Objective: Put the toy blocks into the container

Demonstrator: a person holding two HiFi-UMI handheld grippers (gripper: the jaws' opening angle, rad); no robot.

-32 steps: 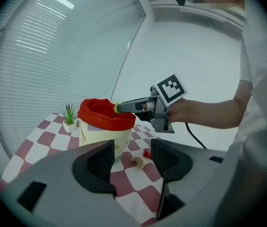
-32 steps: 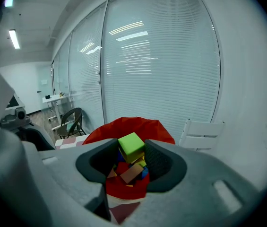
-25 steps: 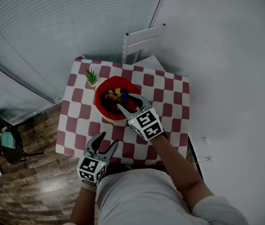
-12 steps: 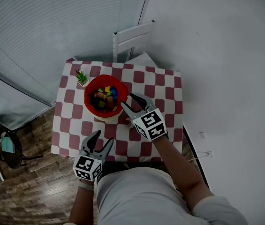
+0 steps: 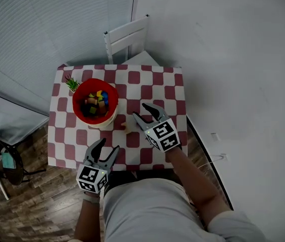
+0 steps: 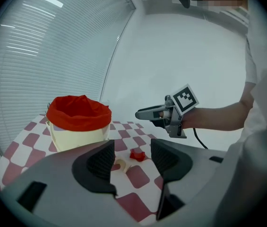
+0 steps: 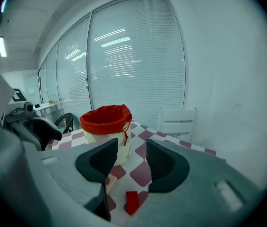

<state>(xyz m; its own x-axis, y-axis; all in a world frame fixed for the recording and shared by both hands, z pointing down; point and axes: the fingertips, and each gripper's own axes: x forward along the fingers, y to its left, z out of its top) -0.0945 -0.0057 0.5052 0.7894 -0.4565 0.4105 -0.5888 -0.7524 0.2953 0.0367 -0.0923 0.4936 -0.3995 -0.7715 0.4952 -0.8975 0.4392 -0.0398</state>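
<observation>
The cream container with a red lining (image 5: 77,99) stands at the table's left and holds several coloured blocks (image 5: 96,105). It also shows in the left gripper view (image 6: 79,122) and the right gripper view (image 7: 106,129). A cream arch block (image 5: 123,127) (image 6: 119,164) and a small red block (image 6: 136,155) (image 7: 131,203) lie on the cloth to the container's right. My right gripper (image 5: 140,111) hovers open and empty just right of them. My left gripper (image 5: 109,145) is open and empty at the table's near edge.
The table wears a red-and-white chequered cloth (image 5: 162,92). A small potted plant (image 5: 71,83) sits behind the container. A white chair (image 5: 127,34) stands at the far side against the wall, and a black chair (image 5: 1,155) on the wooden floor at left.
My right gripper has drawn back from over the container to the cloth on its right, still open. The left gripper has stayed open near the table's edge.
</observation>
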